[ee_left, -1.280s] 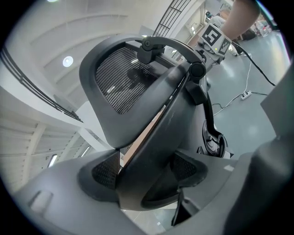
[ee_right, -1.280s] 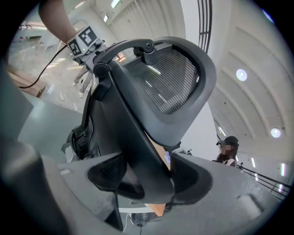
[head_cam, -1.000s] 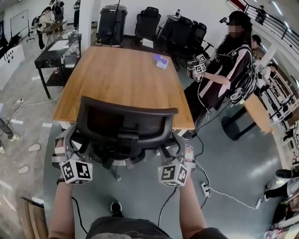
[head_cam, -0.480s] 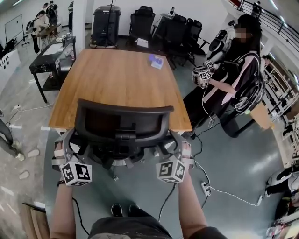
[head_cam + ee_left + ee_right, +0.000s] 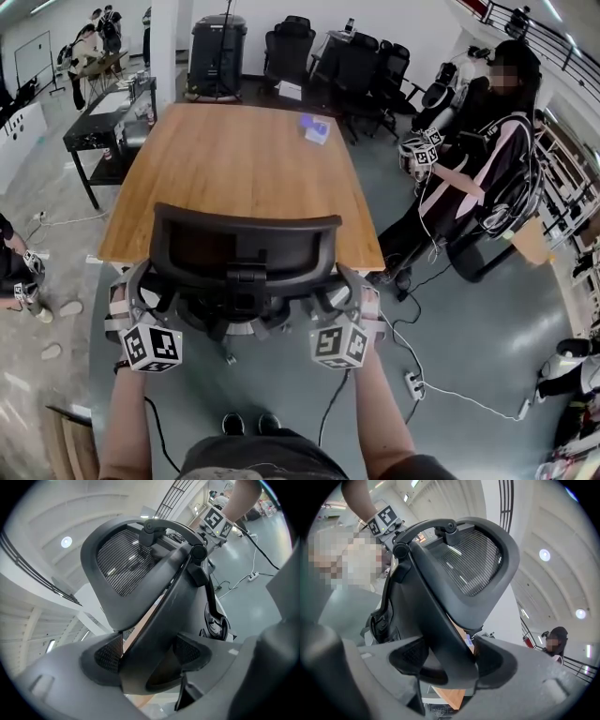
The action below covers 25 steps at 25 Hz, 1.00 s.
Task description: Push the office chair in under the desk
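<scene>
**A:** The desk (image 5: 234, 169) fills the middle of the room ahead of you. Your office chair (image 5: 246, 246) stands at its near edge, backrest upright and overlapping the wooden top as seen from above. I'd judge you most of the way in, with perhaps a last shove left.

**B:** You can't be sure of that, though. The backrest covers the desk's near edge, so in your head view the seat, the base and the wheels are all hidden. Whether the seat is under the top cannot be told.

**A:** Your hold is plain enough. Your left gripper (image 5: 150, 656) pinches the left strut of the chair's back frame, with a pad pressed on each side. Your right gripper (image 5: 450, 660) pinches the right strut the same way.

**B:** Both gripper views look up past the mesh back, so neither shows you the floor under the chair. A power strip (image 5: 412, 380) and its cable lie on the floor to your near right, apart from the chair. The small blue thing (image 5: 314, 128) on the far part of the desk is too small to name.
</scene>
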Each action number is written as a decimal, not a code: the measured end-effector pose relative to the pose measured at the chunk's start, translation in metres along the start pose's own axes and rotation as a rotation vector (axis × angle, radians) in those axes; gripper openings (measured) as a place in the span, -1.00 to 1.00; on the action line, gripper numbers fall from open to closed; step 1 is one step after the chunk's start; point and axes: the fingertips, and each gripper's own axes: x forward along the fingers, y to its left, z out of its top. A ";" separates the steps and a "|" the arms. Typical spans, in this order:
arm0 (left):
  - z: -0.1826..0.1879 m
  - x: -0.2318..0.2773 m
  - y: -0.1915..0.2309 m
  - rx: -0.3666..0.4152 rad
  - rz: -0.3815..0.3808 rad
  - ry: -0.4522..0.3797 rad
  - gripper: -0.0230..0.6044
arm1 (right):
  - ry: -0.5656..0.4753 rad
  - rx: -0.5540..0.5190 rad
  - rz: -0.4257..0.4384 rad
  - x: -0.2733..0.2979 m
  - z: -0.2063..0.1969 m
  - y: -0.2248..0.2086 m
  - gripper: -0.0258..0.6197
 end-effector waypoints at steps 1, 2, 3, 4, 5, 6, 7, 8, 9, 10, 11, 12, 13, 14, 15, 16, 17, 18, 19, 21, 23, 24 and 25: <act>-0.001 0.001 -0.001 0.000 -0.002 0.000 0.15 | -0.001 0.000 -0.002 0.001 -0.001 0.001 -0.05; -0.001 0.003 -0.002 0.000 -0.004 0.000 0.15 | -0.002 0.000 -0.004 0.001 -0.002 0.002 -0.05; -0.001 0.004 -0.003 0.000 -0.003 0.000 0.15 | -0.003 -0.001 -0.007 0.002 -0.003 0.002 -0.05; -0.001 0.006 -0.004 0.000 -0.003 0.002 0.15 | -0.004 -0.003 -0.009 0.002 -0.005 0.002 -0.05; 0.000 0.006 -0.004 0.000 -0.003 0.005 0.15 | -0.003 -0.005 -0.011 0.002 -0.006 0.002 -0.05; 0.000 0.007 -0.004 -0.001 -0.004 0.008 0.16 | -0.002 -0.006 -0.013 0.001 -0.005 0.001 -0.05; -0.001 0.006 -0.003 -0.003 -0.007 0.009 0.16 | -0.002 -0.005 -0.014 0.001 -0.004 0.002 -0.05; -0.002 0.006 -0.004 -0.005 -0.011 0.008 0.16 | -0.001 -0.005 -0.014 0.001 -0.003 0.003 -0.05; -0.004 0.005 -0.004 -0.007 -0.016 0.004 0.20 | 0.000 -0.004 -0.013 0.001 -0.001 0.005 -0.05; -0.005 0.004 -0.005 -0.005 -0.022 0.002 0.26 | 0.003 -0.003 -0.011 0.001 0.000 0.006 -0.05; -0.006 0.004 -0.007 0.000 -0.027 0.004 0.30 | 0.008 -0.004 -0.008 0.001 0.000 0.007 -0.05; -0.007 0.004 -0.008 0.004 -0.033 0.008 0.34 | 0.013 -0.004 -0.004 0.001 0.000 0.008 -0.05; -0.008 0.004 -0.009 0.005 -0.040 0.013 0.36 | 0.016 -0.003 0.000 0.001 0.000 0.009 -0.04; -0.008 0.005 -0.011 0.004 -0.048 0.019 0.39 | 0.015 0.001 0.006 0.002 0.000 0.009 -0.04; -0.008 0.006 -0.013 0.003 -0.058 0.025 0.44 | 0.011 0.010 0.016 0.001 0.000 0.009 -0.03; -0.008 0.007 -0.016 0.000 -0.069 0.030 0.55 | 0.005 0.022 0.028 0.001 0.000 0.010 -0.01; -0.008 0.008 -0.019 -0.002 -0.078 0.033 0.68 | -0.003 0.033 0.040 0.000 0.000 0.010 0.01; -0.008 0.009 -0.020 -0.005 -0.084 0.036 0.78 | -0.010 0.042 0.050 -0.001 0.001 0.010 0.02; -0.008 0.008 -0.021 -0.008 -0.086 0.040 0.81 | -0.015 0.048 0.055 -0.002 0.002 0.010 0.03; -0.008 0.008 -0.020 -0.019 -0.089 0.045 0.81 | -0.018 0.052 0.050 -0.003 0.003 0.010 0.08; -0.007 0.006 -0.022 -0.032 -0.089 0.044 0.82 | -0.018 0.044 0.024 -0.006 0.002 0.007 0.13; -0.007 0.004 -0.023 -0.035 -0.085 0.042 0.85 | -0.019 0.040 0.009 -0.008 0.002 0.005 0.13; -0.007 0.001 -0.024 -0.035 -0.080 0.039 0.87 | -0.023 0.038 -0.004 -0.011 0.003 0.005 0.14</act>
